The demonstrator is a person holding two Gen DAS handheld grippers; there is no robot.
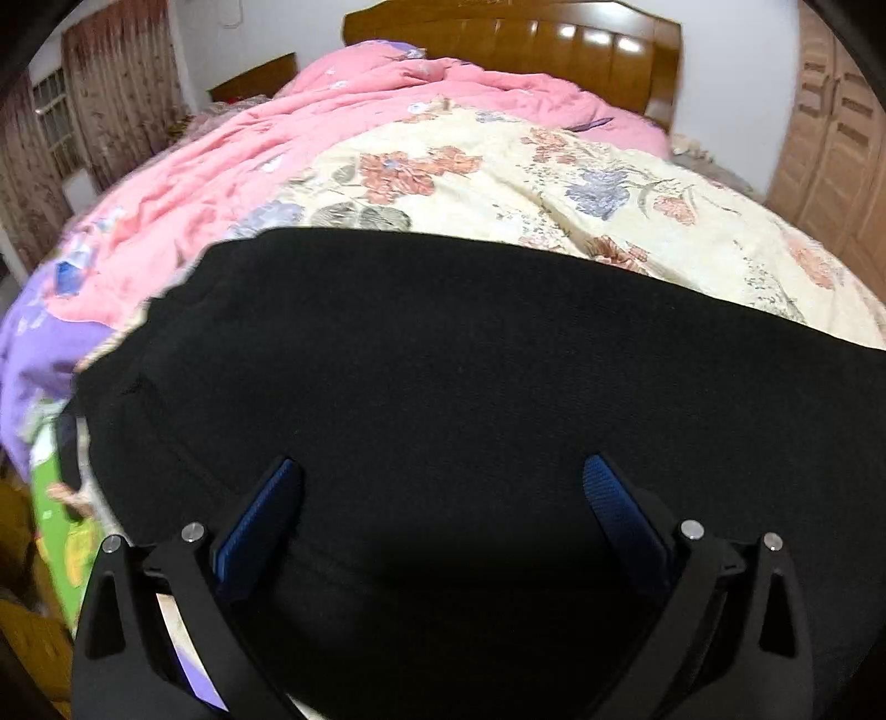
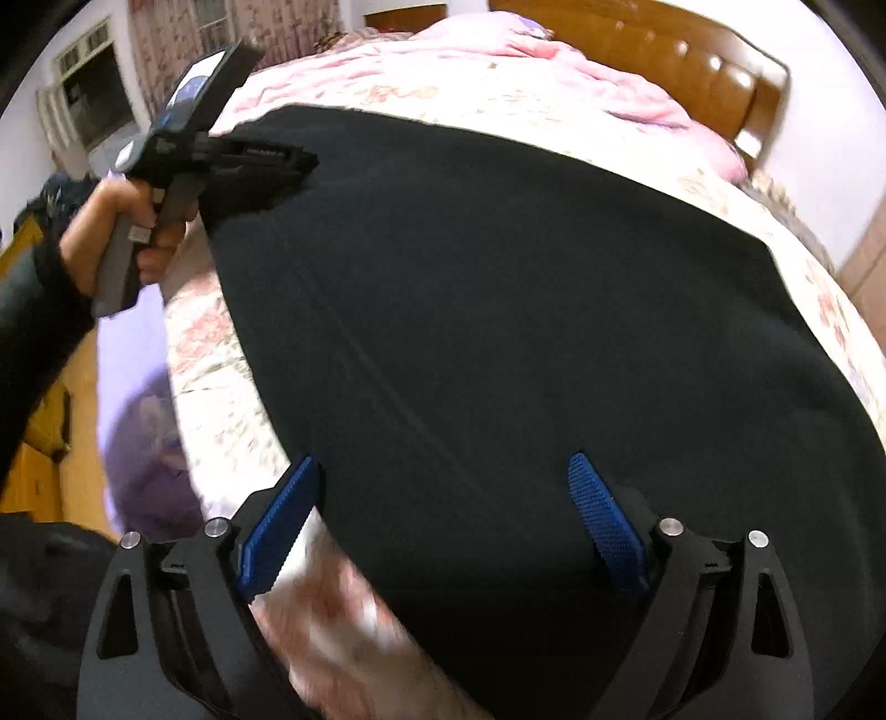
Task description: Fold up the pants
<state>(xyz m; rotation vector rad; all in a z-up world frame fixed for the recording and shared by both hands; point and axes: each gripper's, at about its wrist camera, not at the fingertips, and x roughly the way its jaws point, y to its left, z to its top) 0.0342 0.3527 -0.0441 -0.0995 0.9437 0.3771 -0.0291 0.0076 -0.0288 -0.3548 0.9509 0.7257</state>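
Note:
The black pants [image 1: 470, 387] lie spread flat on the floral bedspread [image 1: 554, 183]; they also fill the right wrist view [image 2: 526, 304]. My left gripper [image 1: 443, 487] is open, its blue pads [image 1: 260, 526] hovering just over the near part of the pants, holding nothing. My right gripper [image 2: 448, 482] is open too, over the near edge of the pants, with its left pad [image 2: 282, 526] at the fabric's border. In the right wrist view the left gripper [image 2: 299, 166] reaches over the far left corner of the pants, held by a hand.
A pink quilt [image 1: 232, 160] is bunched at the far side of the bed by the wooden headboard [image 1: 526, 44]. A wooden wardrobe [image 1: 830, 138] stands at the right. The bed's edge [image 2: 183, 354] drops to the floor at the left, with purple sheet [image 2: 133, 387] hanging.

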